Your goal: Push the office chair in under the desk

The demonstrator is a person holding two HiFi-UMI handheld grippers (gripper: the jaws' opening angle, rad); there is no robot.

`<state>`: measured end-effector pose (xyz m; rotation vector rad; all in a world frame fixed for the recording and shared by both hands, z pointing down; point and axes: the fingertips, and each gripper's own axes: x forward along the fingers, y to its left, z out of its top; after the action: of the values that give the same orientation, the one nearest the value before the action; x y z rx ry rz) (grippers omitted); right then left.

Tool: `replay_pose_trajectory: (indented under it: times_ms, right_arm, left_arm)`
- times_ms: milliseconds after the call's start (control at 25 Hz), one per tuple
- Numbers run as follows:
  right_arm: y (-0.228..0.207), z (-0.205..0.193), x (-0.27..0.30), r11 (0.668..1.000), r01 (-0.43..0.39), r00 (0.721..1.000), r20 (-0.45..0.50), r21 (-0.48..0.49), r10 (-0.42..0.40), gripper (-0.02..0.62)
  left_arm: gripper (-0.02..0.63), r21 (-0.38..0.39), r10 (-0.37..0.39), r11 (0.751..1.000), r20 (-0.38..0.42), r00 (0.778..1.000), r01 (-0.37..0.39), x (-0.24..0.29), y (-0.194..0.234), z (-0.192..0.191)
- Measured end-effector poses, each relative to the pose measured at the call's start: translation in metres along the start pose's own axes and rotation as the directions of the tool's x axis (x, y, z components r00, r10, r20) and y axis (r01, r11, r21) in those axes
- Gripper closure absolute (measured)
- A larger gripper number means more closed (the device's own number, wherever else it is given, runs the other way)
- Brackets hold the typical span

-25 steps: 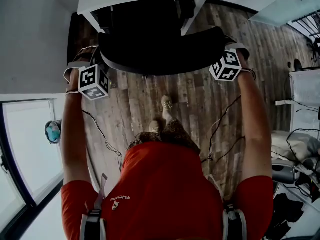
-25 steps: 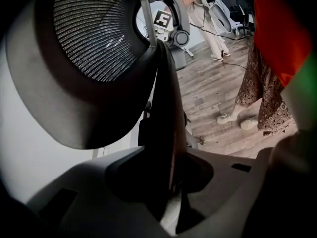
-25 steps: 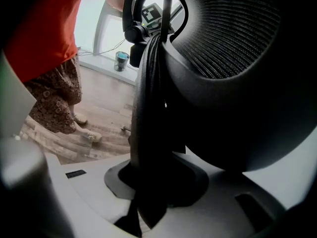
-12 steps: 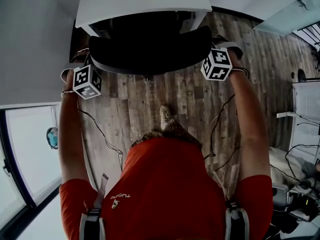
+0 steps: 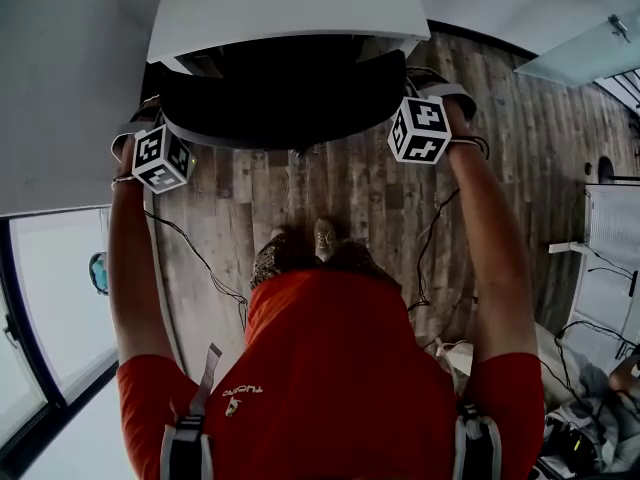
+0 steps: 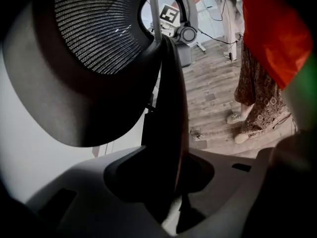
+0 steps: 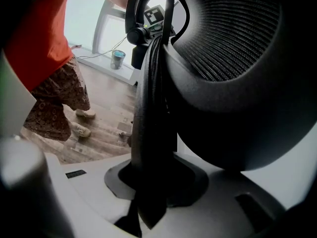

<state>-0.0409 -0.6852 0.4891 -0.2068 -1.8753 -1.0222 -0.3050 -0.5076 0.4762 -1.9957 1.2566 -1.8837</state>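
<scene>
Your left gripper (image 5: 150, 128) jaws are opening, the chair (image 5: 285, 93) back's edge between them. Your right gripper (image 5: 432, 103) clamps the opposite edge. Backrest runs crosswise between grippers; seat points ahead, tucked under the desk (image 5: 290, 8) just beyond both grippers.

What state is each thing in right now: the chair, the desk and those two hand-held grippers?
office chair: upright, partly under the desk.
desk: standing, overhanging part of the chair.
left hand-held gripper: jaws opening slightly, chair back's edge between them.
right hand-held gripper: clamped on chair back's other edge.
</scene>
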Motion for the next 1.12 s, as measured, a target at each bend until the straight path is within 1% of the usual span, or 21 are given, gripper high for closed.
replay_pose_trajectory:
  times_ms: [360, 720, 920, 1120]
  right_arm:
    - [-0.031, 0.006, 0.028, 1.000, -0.009, 1.000, -0.008, 0.009, 0.009, 0.486]
    - [-0.058, 0.011, 0.050, 1.000, -0.017, 1.000, -0.022, 0.022, 0.017, 0.488]
    - [-0.065, 0.024, 0.053, 0.999, -0.021, 1.000, -0.018, 0.032, 0.021, 0.491]
    - [-0.070, 0.021, 0.054, 0.999, -0.022, 1.000, -0.020, 0.033, 0.023, 0.491]
  left_arm:
    - [0.463, -0.004, -0.007, 1.000, -0.007, 1.000, 0.007, 0.021, 0.031, -0.023]
    - [0.454, -0.007, 0.014, 1.000, 0.013, 1.000, -0.013, 0.037, 0.064, -0.039]
    - [0.448, -0.007, 0.003, 1.000, 0.015, 1.000, -0.003, 0.038, 0.076, -0.049]
    - [0.446, 0.005, 0.026, 1.000, 0.039, 0.999, -0.026, 0.042, 0.082, -0.049]
